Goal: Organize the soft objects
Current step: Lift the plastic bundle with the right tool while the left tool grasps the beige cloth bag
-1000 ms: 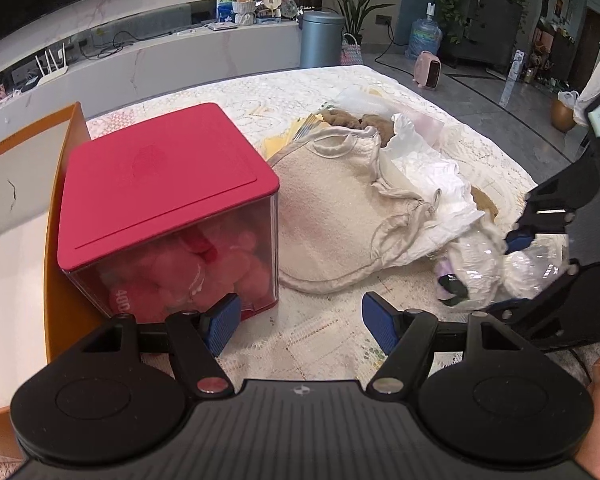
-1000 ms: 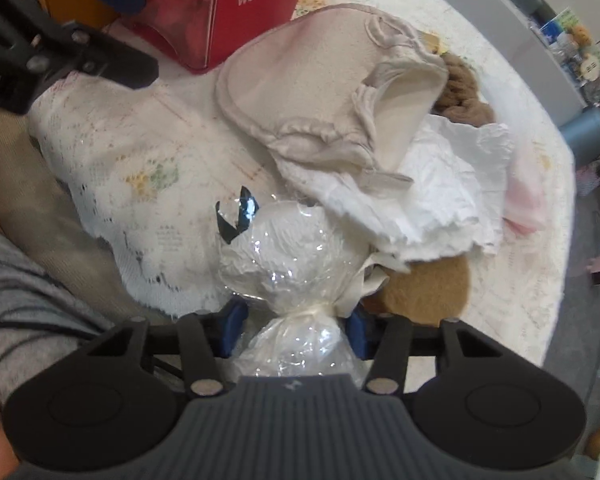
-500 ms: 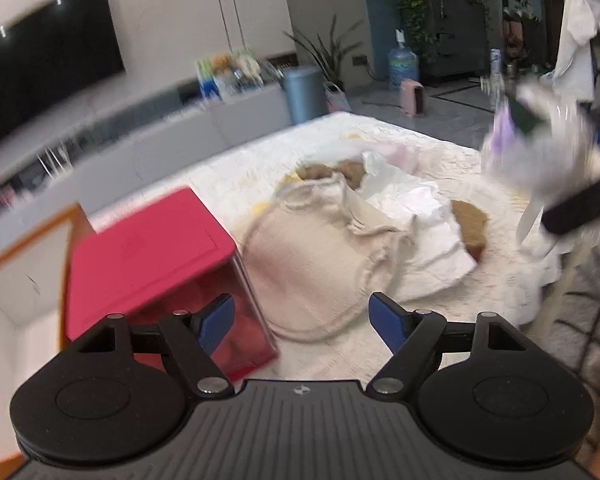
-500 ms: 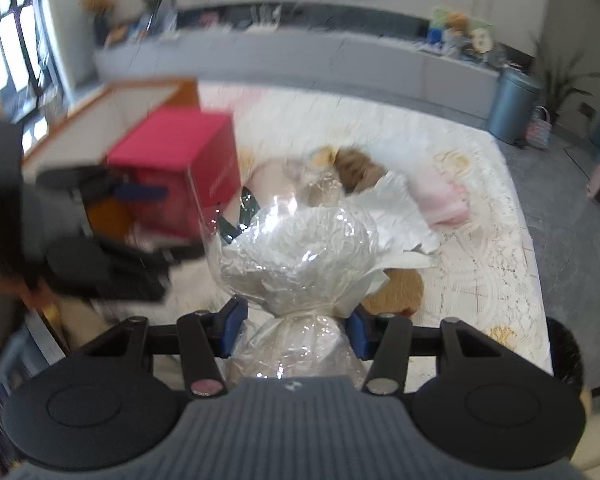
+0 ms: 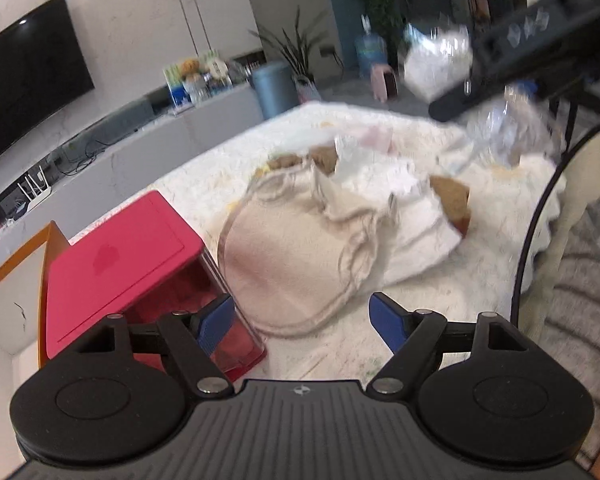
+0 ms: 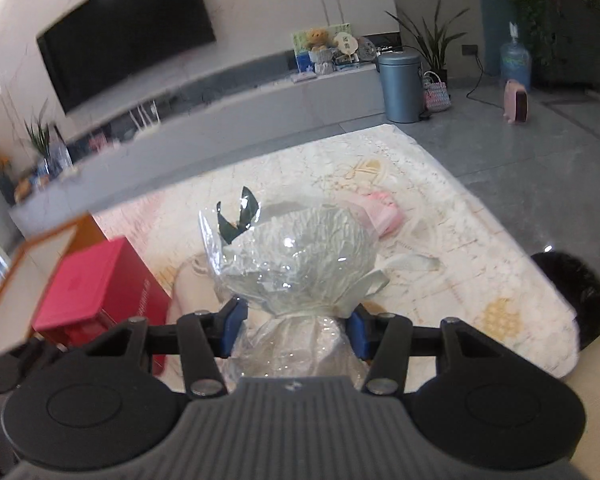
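Note:
My right gripper is shut on a cellophane-wrapped bundle, holding it high above the table; the bundle also shows in the left wrist view at upper right. My left gripper is open and empty, hovering near the table's front edge. On the lace tablecloth lie a beige cloth bag, white cloth, brown plush pieces and a pink soft item. A red-lidded clear box with pink soft things stands at the left.
An orange-edged open bin stands left of the red box. A black cable hangs at the right. A grey-clothed body is at the right. A TV wall and long low cabinet lie beyond the table.
My right gripper has lifted the wrapped bundle from the table up into the air and tilted level. My left gripper has pulled back and tilted up, still open.

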`<state>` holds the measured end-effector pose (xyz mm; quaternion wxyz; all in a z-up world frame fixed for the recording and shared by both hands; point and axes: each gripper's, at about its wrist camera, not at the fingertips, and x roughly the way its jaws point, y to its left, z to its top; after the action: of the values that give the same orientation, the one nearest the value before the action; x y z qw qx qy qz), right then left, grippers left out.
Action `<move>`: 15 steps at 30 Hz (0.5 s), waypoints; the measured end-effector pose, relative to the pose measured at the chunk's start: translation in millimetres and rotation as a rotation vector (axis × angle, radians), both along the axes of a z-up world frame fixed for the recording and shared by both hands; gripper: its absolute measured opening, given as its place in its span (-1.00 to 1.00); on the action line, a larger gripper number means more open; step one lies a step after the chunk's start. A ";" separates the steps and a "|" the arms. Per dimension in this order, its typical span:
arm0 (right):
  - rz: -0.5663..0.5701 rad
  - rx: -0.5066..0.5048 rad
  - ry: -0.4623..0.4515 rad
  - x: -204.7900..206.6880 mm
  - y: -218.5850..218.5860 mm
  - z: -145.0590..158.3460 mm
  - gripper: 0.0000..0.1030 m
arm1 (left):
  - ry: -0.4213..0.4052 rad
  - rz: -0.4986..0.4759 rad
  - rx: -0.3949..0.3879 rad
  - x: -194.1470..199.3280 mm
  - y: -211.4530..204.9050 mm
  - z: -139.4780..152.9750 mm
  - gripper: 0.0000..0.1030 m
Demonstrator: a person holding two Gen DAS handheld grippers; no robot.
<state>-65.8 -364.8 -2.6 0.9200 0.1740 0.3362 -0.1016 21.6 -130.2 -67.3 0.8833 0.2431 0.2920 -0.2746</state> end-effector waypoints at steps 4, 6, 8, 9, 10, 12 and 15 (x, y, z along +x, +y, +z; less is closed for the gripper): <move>0.040 0.018 -0.039 0.2 -0.8 -2.2 0.01 | -0.062 -0.056 0.177 -1.4 -17.1 -14.0 0.76; 0.040 -0.021 -0.019 2.8 0.2 -5.4 0.02 | -0.075 -0.087 0.240 -0.9 -28.4 -22.4 0.76; 0.038 -0.056 0.002 2.8 -4.6 -10.6 0.02 | -0.097 -0.114 0.292 0.2 -39.6 -30.7 0.76; 0.031 -0.073 0.012 3.8 -6.1 -12.6 0.02 | -0.111 -0.125 0.319 0.6 -45.2 -35.4 0.76; 0.011 -0.092 0.022 3.1 -8.3 -14.3 0.02 | -0.125 -0.134 0.346 1.5 -50.6 -40.5 0.76; -0.023 -0.128 0.044 2.9 -11.3 -15.9 0.02 | -0.135 -0.143 0.390 6.0 -59.5 -50.7 0.76; -0.013 -0.124 0.043 0.7 -16.5 -18.0 0.02 | -0.157 -0.131 0.412 12.9 -67.3 -62.1 0.76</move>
<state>-65.1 -381.2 -20.6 0.9210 0.1164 0.3476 -0.1321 34.5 -197.5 -129.4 0.8153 0.4572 0.2560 -0.2464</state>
